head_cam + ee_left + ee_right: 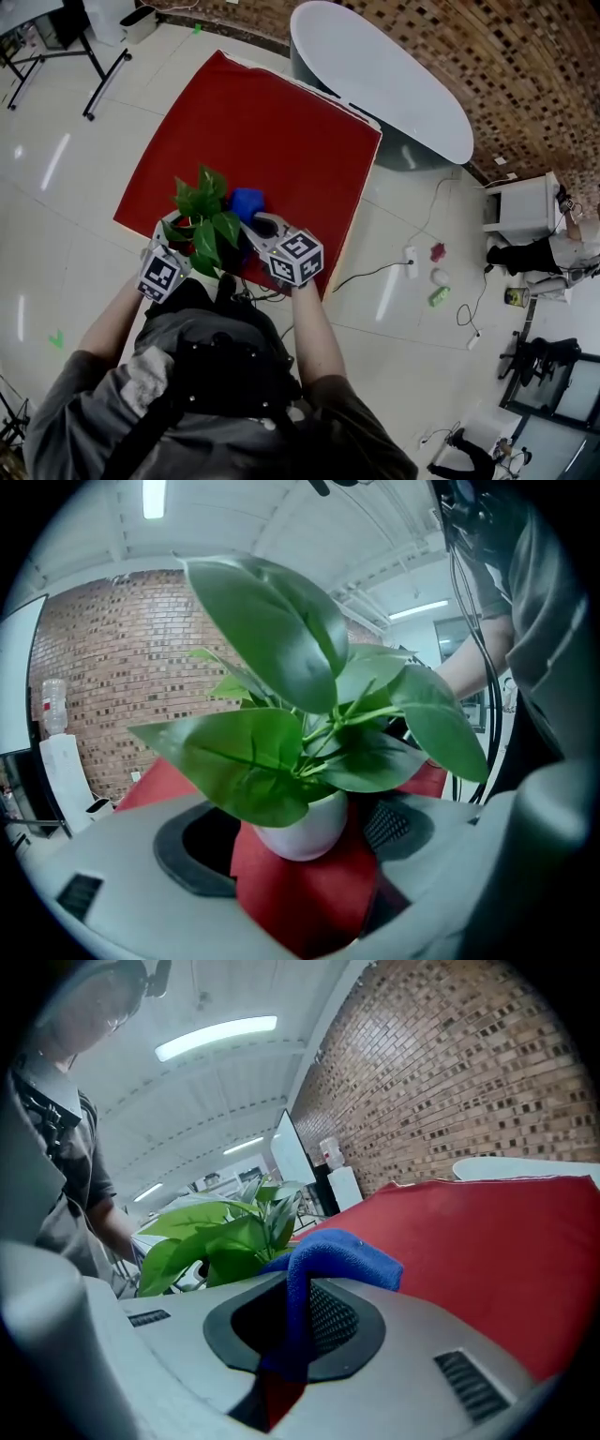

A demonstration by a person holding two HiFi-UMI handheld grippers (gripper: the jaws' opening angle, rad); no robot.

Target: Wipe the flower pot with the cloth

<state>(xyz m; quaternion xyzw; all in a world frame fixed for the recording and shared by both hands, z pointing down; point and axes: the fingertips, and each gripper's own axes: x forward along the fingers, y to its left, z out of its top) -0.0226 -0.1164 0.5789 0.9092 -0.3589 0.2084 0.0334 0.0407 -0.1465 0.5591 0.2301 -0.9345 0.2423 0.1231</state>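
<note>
- Two handheld grippers meet at the near edge of a square table under a red cloth covering (272, 131).
- Left gripper (298, 844): its jaws stand wide apart, one on each side of the small round white flower pot (302, 832). A dark gap shows between the pot and the left pad, so nothing is clamped.
- That pot stands upright on the red covering and carries a plant with broad glossy green leaves (281, 667).
- Right gripper (291, 1326): its jaws are closed on a blue terry cloth (337, 1255), whose folded end bulges out past the jaw tips.
- From above, the blue cloth sits just beside the leaves, on their right.
</note>
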